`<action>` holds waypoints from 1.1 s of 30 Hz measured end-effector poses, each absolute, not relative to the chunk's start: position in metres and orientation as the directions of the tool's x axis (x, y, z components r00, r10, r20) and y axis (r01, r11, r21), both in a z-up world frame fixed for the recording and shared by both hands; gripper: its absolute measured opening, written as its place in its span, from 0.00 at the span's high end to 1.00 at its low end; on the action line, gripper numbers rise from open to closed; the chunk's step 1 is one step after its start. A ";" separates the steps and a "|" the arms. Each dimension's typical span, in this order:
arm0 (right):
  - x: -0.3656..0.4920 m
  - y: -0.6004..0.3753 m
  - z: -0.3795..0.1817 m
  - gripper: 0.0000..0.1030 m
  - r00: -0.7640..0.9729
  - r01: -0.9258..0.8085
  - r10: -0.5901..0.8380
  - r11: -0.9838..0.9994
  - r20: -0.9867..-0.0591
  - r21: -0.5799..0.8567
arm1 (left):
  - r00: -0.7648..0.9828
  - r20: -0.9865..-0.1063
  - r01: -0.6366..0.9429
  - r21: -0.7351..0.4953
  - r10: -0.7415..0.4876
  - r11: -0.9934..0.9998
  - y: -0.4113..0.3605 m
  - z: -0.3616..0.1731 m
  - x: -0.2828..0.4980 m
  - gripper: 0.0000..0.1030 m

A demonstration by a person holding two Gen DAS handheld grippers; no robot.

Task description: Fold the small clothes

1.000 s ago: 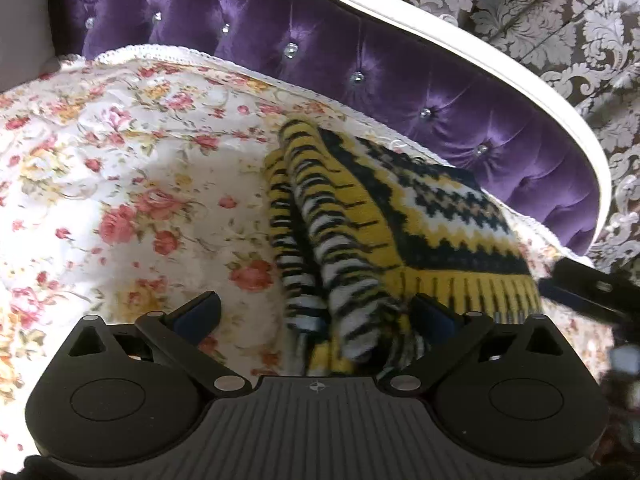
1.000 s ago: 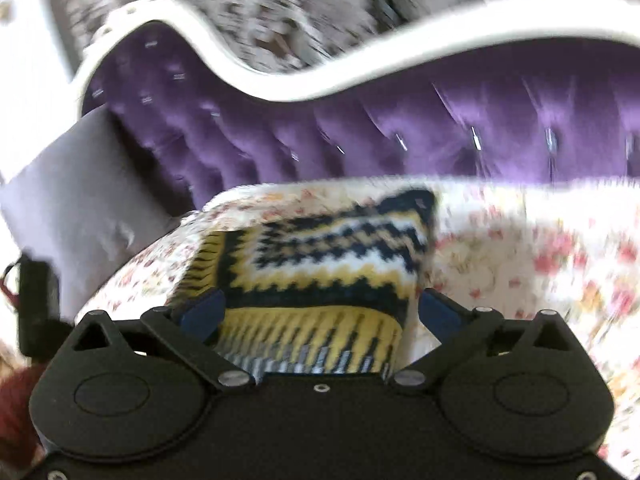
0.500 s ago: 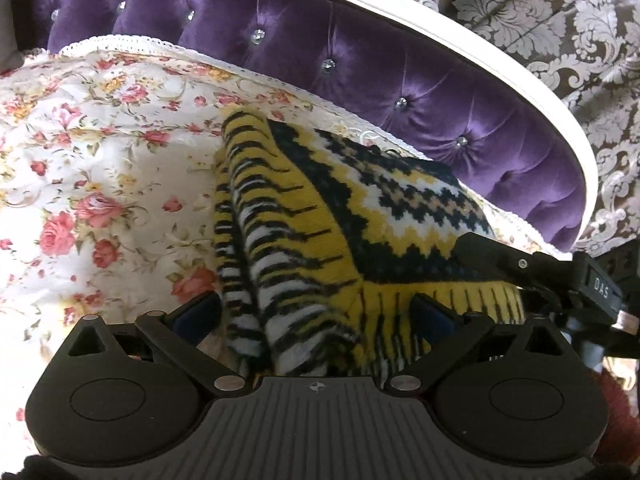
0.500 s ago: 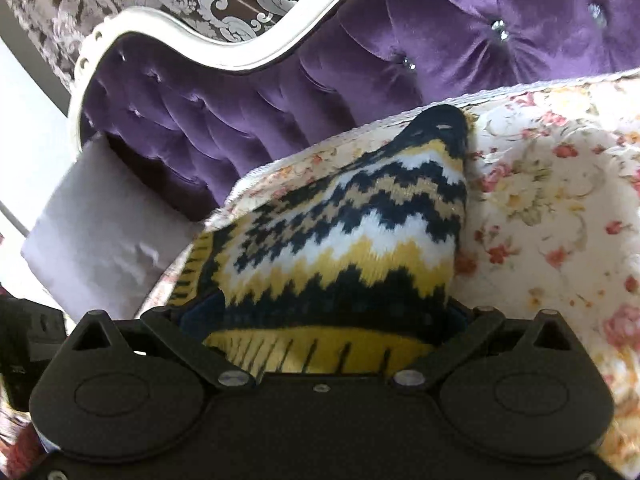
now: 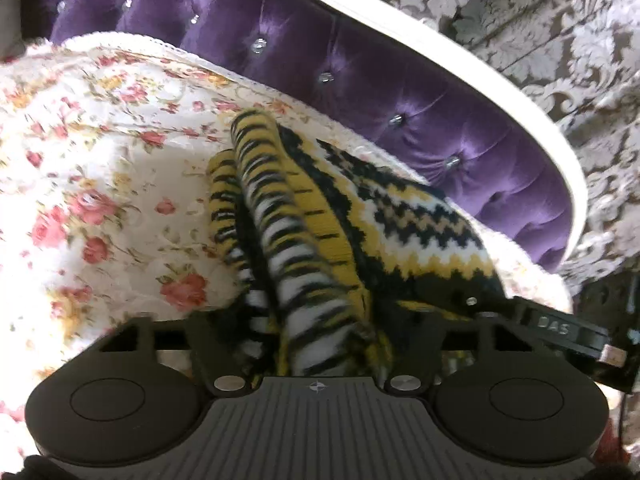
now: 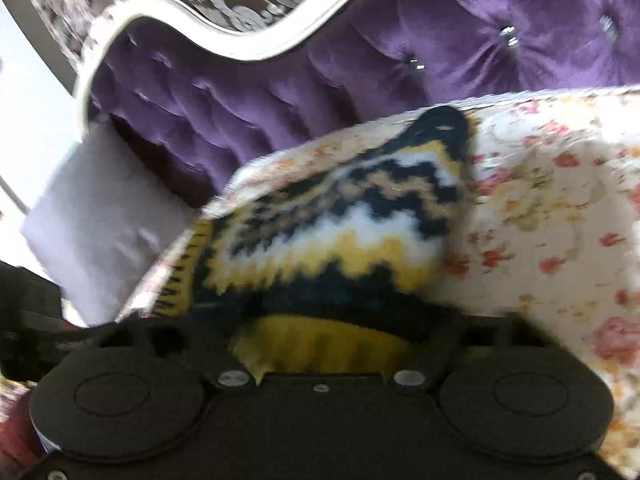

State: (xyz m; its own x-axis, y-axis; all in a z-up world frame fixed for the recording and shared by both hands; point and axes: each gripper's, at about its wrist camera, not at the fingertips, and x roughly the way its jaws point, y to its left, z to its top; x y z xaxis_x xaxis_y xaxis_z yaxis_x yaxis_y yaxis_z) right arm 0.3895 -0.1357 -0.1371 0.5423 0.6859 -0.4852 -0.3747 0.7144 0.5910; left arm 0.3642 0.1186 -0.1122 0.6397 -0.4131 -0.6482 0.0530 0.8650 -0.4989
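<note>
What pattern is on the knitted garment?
Yellow, black and white zigzag bands with striped edges on the knitted garment; clearest in the left wrist view.

sweater (image 5: 400, 216) on bedspread (image 5: 100, 184), headboard (image 5: 360, 68) behind

One readable mark — "DAS" — on the right tongs (image 5: 560, 328).

A bed holds everything here. A white cover (image 5: 100, 168) with pink and red flowers is spread over it, and a lacy edge runs along the far side. On the cover lies one knitted piece of clothing (image 5: 360, 216) — yellow, black and white, with zigzag rows and stripes. It is folded over in thick layers. It sits near the cover's far edge — close to the lace.
</note>
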 end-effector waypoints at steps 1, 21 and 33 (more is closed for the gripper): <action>0.387 -0.137 -0.136 0.46 0.544 -0.365 0.684 0.714 -0.486 0.597 | 0.639 -0.635 0.049 -0.529 -0.434 0.847 0.121 -0.114 0.362 0.57; 0.277 -0.241 -0.122 0.38 0.586 -0.163 0.496 0.847 -0.641 0.506 | 0.609 -0.657 0.142 -0.461 -0.444 0.876 0.038 -0.108 0.276 0.36; 0.259 -0.236 -0.075 0.21 0.751 -0.162 0.339 0.927 -0.567 0.339 | 0.742 -0.648 0.112 -0.135 -0.173 0.985 0.031 -0.060 0.277 0.29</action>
State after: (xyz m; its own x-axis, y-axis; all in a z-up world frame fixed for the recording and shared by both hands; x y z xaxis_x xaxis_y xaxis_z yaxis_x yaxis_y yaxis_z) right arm 0.2590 -0.2357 -0.0751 0.7507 0.3387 -0.5672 -0.1619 0.9267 0.3391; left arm 0.2769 0.0311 -0.0597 0.7417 -0.1730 -0.6481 0.1119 0.9845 -0.1348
